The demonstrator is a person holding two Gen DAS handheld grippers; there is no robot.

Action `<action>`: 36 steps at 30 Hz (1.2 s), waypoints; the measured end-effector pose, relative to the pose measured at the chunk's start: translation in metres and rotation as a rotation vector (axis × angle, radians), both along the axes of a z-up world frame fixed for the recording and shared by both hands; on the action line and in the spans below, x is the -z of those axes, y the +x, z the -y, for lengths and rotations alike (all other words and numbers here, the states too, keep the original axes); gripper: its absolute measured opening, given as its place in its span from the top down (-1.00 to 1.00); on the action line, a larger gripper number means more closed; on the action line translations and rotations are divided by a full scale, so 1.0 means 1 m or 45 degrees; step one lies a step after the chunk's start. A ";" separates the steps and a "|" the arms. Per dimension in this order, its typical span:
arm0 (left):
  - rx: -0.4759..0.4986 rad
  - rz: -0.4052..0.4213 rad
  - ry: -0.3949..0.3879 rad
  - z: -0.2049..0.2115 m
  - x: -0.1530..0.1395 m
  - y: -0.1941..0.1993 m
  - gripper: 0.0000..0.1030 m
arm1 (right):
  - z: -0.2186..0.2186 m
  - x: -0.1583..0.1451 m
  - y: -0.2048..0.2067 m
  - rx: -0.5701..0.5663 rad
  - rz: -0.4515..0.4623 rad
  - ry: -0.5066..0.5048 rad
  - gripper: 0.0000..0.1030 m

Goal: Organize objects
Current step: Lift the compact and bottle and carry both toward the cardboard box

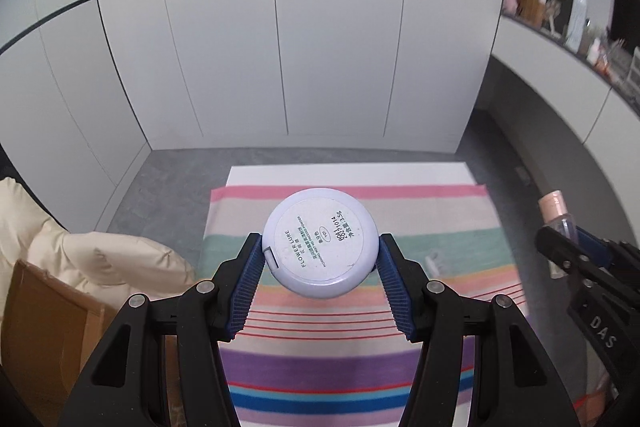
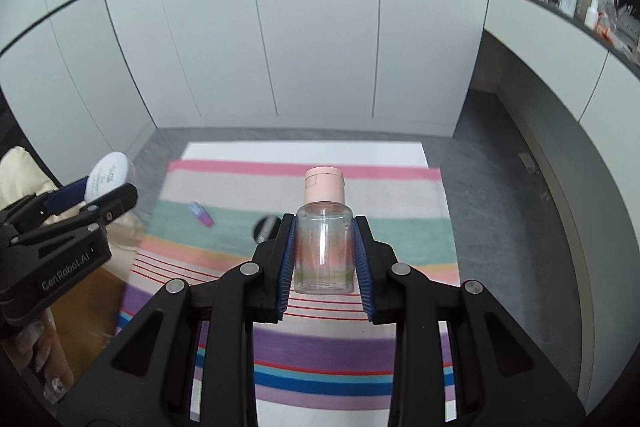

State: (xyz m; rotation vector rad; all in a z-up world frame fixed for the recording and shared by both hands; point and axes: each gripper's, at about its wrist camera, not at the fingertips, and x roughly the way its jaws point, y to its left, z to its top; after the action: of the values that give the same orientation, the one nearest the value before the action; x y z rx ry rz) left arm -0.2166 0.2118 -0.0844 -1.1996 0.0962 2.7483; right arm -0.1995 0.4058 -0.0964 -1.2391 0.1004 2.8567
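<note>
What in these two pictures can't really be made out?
- Small pink-and-purple item on the striped cloth, right wrist view: blurred, too small to name.
- Dark round thing beside it: partly behind the right gripper.
- Compact's front face, left wrist view: only its labelled back shows.
- Shelf clutter: far off, warped at the edge.
- Clear bottle's contents: nothing discernible.

Round compact (image 1: 320,242): pale lavender-white, flat disc, printed label face up toward camera, small clasp tab at left edge; held off striped cloth between blue pads, tilted.
Small bottle (image 2: 324,247): clear plastic body, apparently empty, pale pink flip cap on top; upright, clamped at both sides, raised above cloth.
Small pink-purple item (image 2: 201,214): lying flat on green stripe, blurred, kind unclear.
Dark round-ended item (image 2: 265,227): lying on same stripe, just left of bottle, partly hidden.
</note>
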 end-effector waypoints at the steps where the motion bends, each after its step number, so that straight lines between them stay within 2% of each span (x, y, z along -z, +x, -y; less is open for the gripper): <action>1: -0.001 -0.007 0.006 0.001 -0.007 0.004 -0.12 | 0.003 -0.008 0.004 -0.007 -0.014 0.006 0.44; 9: -0.004 -0.080 -0.035 0.004 -0.042 0.040 -0.12 | 0.024 -0.046 0.032 -0.069 -0.069 0.065 0.44; 21: 0.013 -0.071 -0.003 0.013 -0.063 0.084 -0.12 | 0.034 -0.074 0.074 -0.103 -0.062 0.072 0.44; 31: 0.089 -0.032 0.048 0.022 -0.079 0.136 -0.12 | 0.043 -0.076 0.117 -0.146 -0.035 0.060 0.44; 36: 0.099 -0.062 0.023 0.031 -0.081 0.162 -0.12 | 0.047 -0.074 0.144 -0.155 -0.021 0.058 0.44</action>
State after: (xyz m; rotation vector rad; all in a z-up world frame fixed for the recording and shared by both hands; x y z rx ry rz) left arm -0.0541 0.1808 -0.0034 -1.1004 0.1205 2.7055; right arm -0.0557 0.3592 -0.0220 -1.2550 -0.0412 2.9537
